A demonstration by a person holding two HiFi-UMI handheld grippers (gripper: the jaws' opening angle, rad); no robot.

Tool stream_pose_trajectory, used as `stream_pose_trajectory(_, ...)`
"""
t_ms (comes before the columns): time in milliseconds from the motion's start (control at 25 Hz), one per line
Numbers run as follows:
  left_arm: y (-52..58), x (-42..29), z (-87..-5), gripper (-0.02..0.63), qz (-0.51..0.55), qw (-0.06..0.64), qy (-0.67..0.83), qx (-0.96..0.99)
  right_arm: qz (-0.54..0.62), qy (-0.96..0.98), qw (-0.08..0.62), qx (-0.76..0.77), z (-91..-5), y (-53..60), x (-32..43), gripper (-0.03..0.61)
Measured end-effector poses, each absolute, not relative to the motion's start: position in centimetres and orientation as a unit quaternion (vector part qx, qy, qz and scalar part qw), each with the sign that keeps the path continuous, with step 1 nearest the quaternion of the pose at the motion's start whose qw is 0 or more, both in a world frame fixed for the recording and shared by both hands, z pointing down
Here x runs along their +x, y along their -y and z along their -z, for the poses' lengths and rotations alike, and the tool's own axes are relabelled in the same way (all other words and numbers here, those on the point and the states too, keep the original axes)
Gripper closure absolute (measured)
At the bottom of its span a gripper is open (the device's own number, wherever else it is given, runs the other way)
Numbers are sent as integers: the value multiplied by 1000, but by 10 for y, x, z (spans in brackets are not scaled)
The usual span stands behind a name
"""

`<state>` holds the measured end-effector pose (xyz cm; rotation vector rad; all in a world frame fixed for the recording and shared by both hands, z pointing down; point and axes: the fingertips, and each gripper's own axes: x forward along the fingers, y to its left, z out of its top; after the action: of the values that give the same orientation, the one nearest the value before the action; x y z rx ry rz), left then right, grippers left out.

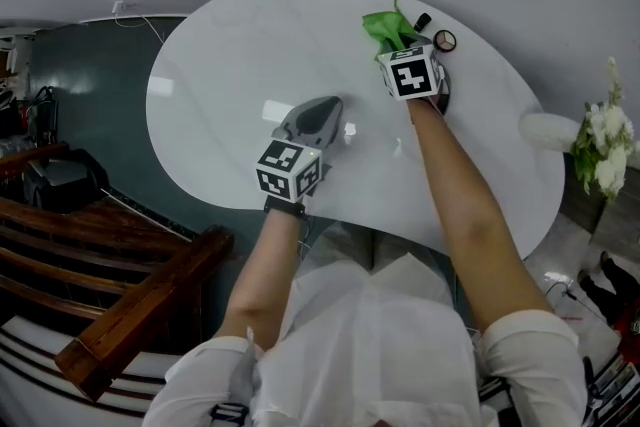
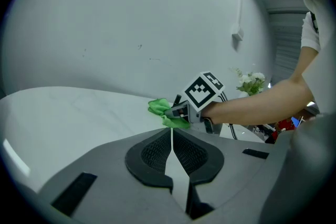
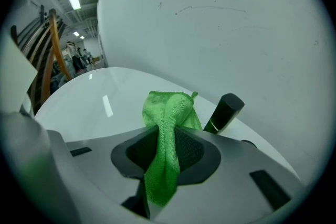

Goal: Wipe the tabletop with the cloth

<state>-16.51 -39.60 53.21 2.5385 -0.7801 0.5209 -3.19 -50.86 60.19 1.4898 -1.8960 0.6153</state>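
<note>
A green cloth [image 1: 384, 28] is pinched in my right gripper [image 1: 403, 46] at the far right side of the white oval tabletop [image 1: 230, 45]. In the right gripper view the cloth [image 3: 167, 128] bunches between the jaws and fans out ahead of them. My left gripper [image 1: 322, 113] rests over the table's middle, its jaws shut with nothing between them. From the left gripper view, the left gripper [image 2: 171, 140] points at the right gripper [image 2: 181, 109] and the cloth [image 2: 161, 108].
A black cylindrical bottle [image 3: 223, 111] and a small round ring-shaped object [image 1: 445, 40] lie just beyond the cloth. White flowers [image 1: 603, 143] stand off the table's right end. A dark wooden railing [image 1: 130, 305] runs at lower left.
</note>
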Motion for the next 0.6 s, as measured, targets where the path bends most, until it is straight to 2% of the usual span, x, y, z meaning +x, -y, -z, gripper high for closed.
stream_pose_trajectory(320,399,-189,-543,589,-189,230,276,914,-281,628,262,677,-596,554,-15,499)
stream_pose_trajectory(600,400,-209,-546,588,-186,234,283,912,-274,627,249,685,-595,574,-19,499)
